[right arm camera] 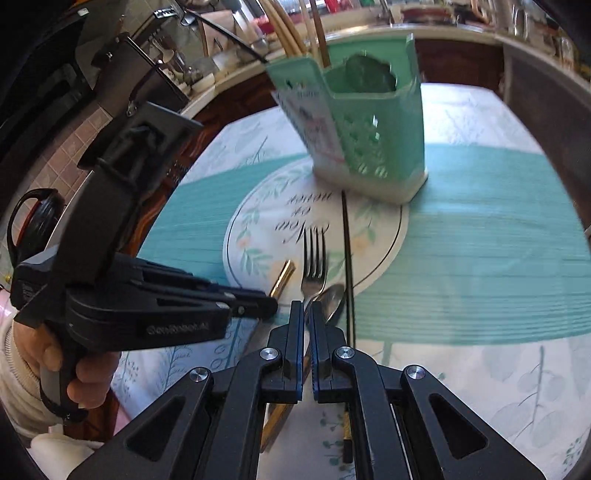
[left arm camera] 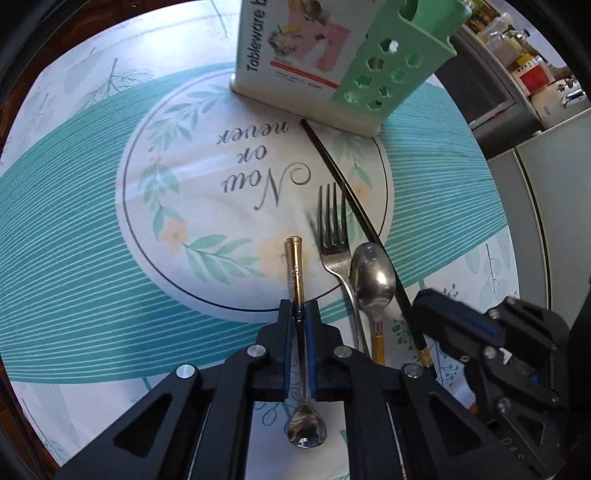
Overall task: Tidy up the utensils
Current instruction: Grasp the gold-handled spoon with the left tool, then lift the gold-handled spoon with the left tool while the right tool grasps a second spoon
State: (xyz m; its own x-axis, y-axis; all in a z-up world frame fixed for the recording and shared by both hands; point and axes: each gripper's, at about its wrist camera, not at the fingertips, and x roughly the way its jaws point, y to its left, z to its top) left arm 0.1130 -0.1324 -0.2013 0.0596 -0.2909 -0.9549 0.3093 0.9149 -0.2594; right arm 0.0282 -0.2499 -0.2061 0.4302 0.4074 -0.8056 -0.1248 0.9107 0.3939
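My left gripper (left arm camera: pixel 299 308) is shut on the thin stem of a small gold-handled spoon (left arm camera: pixel 294 258) that lies on the tablecloth, its bowl (left arm camera: pixel 306 432) under the gripper body. To its right lie a steel fork (left arm camera: pixel 334 236), a larger spoon (left arm camera: pixel 373 275) and a black chopstick (left arm camera: pixel 347 184). The right gripper (left arm camera: pixel 419 308) hovers shut beside the chopstick's lower end with nothing between its fingers. In the right wrist view that gripper (right arm camera: pixel 304 310) stands shut over the fork (right arm camera: pixel 314 266). The left gripper (right arm camera: pixel 271 306) reaches in from the left.
A green and white tableware holder (left arm camera: pixel 388 62) stands upright at the far side of the floral tablecloth (left arm camera: pixel 92 240), with several chopsticks (right arm camera: pixel 288 33) in it. A hand (right arm camera: pixel 85 376) holds the left gripper. Kitchen counters and appliances lie beyond the table edge.
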